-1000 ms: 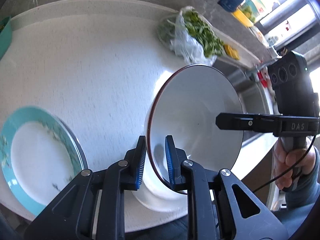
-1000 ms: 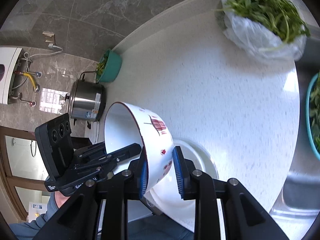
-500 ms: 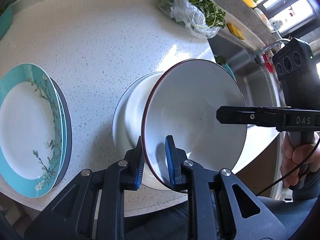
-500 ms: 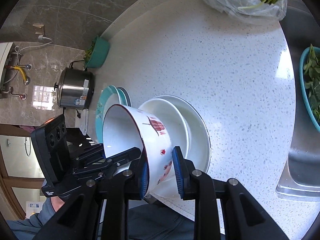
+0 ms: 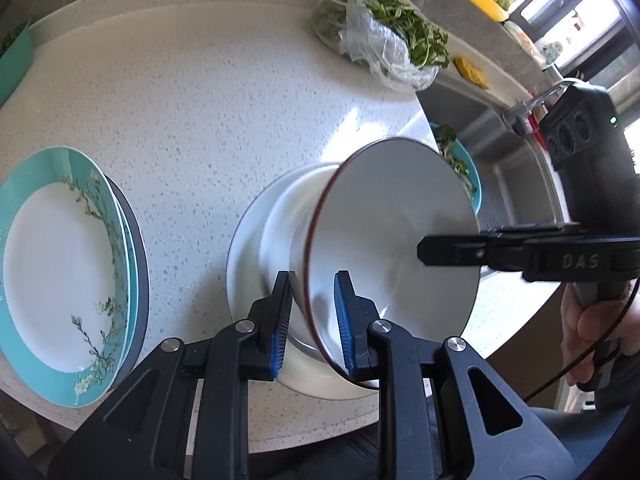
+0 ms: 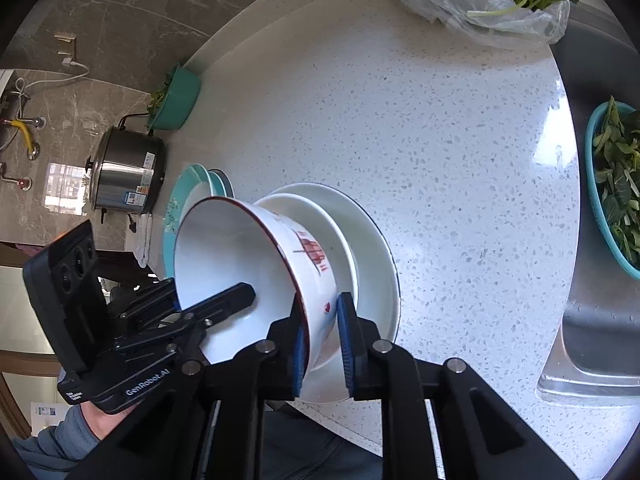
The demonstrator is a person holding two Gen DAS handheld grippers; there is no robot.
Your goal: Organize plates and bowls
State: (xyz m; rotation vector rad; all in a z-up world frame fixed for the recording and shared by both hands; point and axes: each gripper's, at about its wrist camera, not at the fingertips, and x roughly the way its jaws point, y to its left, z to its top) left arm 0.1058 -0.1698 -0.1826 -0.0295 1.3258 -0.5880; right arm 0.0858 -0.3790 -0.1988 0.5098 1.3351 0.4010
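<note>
Left wrist view is filled mostly by the pale speckled countertop [image 5: 208,92], where the task's dishes are gathered along the near edge. At the near left a stack of teal-rimmed floral plates [image 5: 60,268] lies flat. Just to its right a white stack is seen, a wide white plate [image 5: 244,264] with a shallow white bowl [image 5: 280,220] nested in it. Over that stack a red-rimmed bowl [image 5: 392,240] with a red motif on its outer wall is held tilted, its base towards the shallow bowl and apparently touching or almost touching it; contact cannot be told for certain. Opposite sides of its rim are gripped. The left gripper [image 5: 310,312] has its jaws astride the near rim; they have just been opening slightly, so whether the pads still press cannot be told. The right gripper [image 6: 320,338] is clenched on the rim, its jaws having just been closing, with the bowl wall between them.

The step in hand is judged to be nesting this bowl in the white stack. The bowl is best levelled first and centred over the shallow bowl, then lowered until it is fully seated. Both grips should be released only once the weight is borne by the stack, so that the bowl is not tipped or slid.
</note>
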